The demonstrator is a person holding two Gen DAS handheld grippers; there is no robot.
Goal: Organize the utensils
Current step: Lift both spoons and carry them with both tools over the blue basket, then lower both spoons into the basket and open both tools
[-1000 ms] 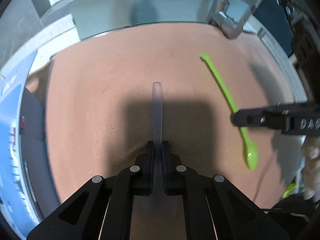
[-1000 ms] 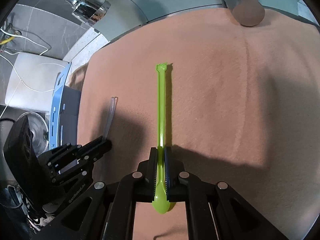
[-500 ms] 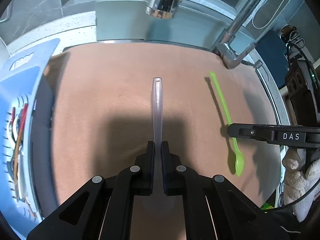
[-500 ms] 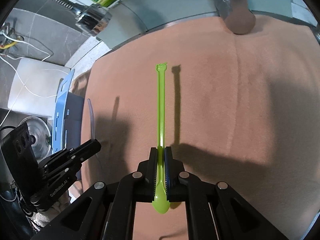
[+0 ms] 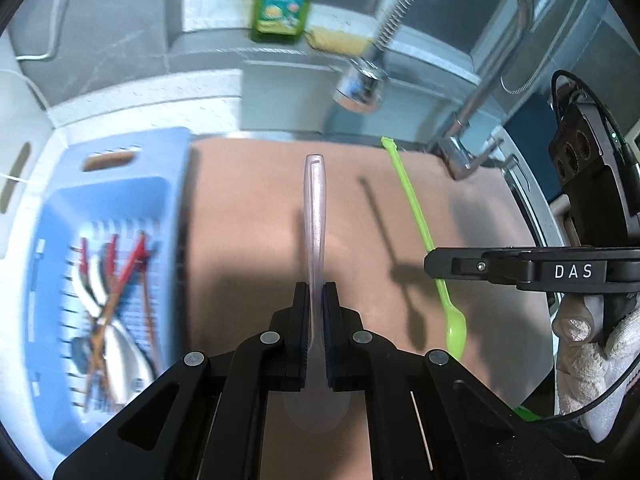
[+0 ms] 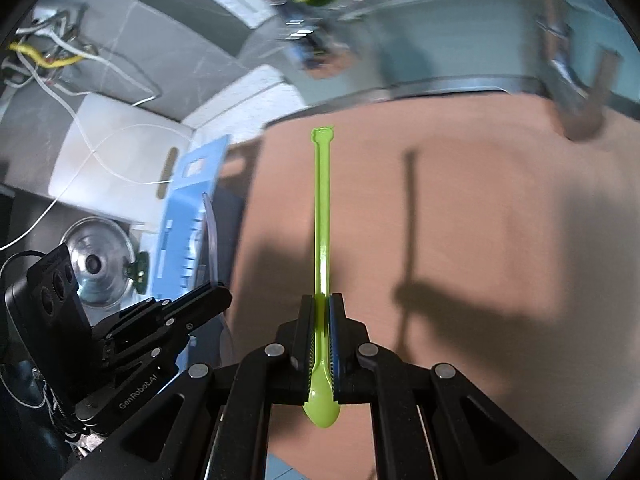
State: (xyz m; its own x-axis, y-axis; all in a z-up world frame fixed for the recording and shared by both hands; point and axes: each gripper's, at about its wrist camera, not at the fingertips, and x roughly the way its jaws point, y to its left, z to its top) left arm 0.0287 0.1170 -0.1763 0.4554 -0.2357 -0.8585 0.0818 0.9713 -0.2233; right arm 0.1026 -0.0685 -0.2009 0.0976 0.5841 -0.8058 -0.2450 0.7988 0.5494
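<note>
Left gripper [image 5: 316, 300] at the bottom middle of the left wrist view, squeezed tight on a see-through spoon [image 5: 315, 216], handle pointing up the frame, bowl below the fingers. Lifted above the brown mat [image 5: 248, 208]. Right gripper [image 6: 321, 312] at the bottom middle of the right wrist view, squeezed tight on a green spoon [image 6: 322, 208], handle pointing up too. Blue basket [image 5: 52, 240] at the left of the left wrist view, with chopsticks [image 5: 116, 292] inside. Faucet [image 5: 362, 84] at the upper right.

"DAS" on right gripper [image 5: 430, 266]; "GenRobot.AI" (seemingly) on left gripper [image 6: 224, 298].
</note>
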